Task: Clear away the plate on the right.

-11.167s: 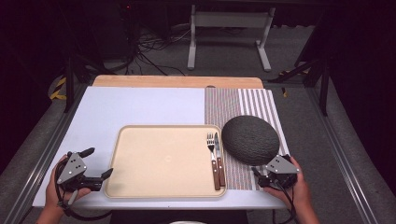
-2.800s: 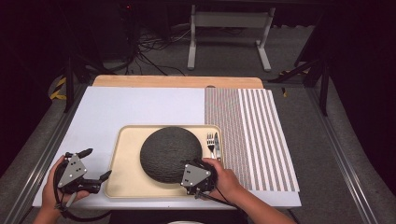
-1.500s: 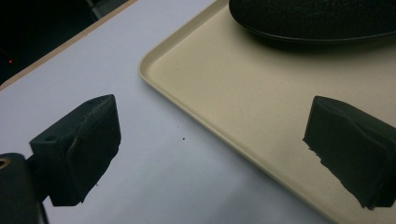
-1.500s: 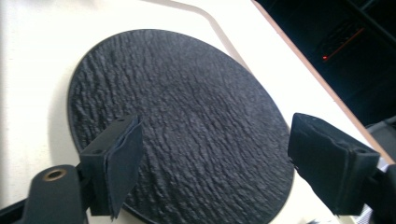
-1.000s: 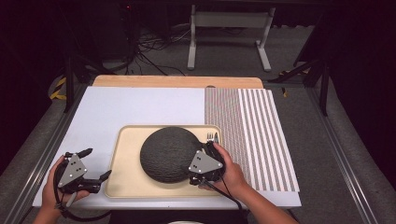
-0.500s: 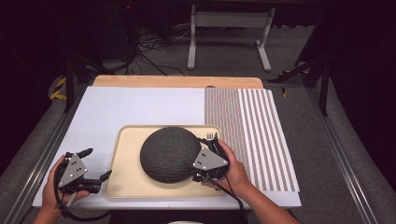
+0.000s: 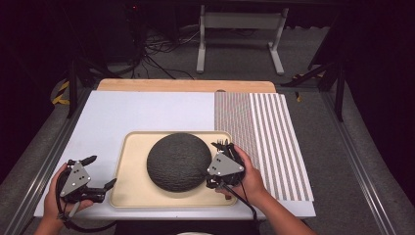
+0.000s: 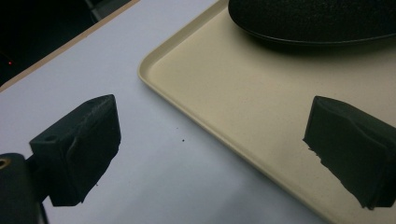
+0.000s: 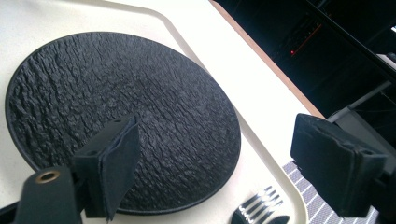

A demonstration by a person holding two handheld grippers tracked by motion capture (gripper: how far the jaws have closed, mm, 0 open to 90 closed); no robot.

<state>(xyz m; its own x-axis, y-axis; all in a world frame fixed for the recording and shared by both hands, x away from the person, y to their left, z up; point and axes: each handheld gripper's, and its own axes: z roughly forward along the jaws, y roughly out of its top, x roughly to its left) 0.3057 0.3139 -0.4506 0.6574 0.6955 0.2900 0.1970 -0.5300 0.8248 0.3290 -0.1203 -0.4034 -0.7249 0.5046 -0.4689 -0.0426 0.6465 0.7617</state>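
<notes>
My table: white rectangular tabletop (image 7: 147, 110) | near centre: beige plastic tray (image 7: 132, 183) | right: striped cloth placemat (image 7: 266, 127) | far edge: wooden board (image 7: 186, 85)

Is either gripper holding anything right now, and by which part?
Nothing is held. The right gripper is open over the black plate and fork; the left gripper is open, straddling the tray edge.

A dim room: grey carpeted floor (image 7: 313, 54) strewn with black cables (image 7: 156, 54), a white metal stand (image 7: 240, 29) behind, dark walls; the white surface (image 7: 147, 110) is brightly lit.
</notes>
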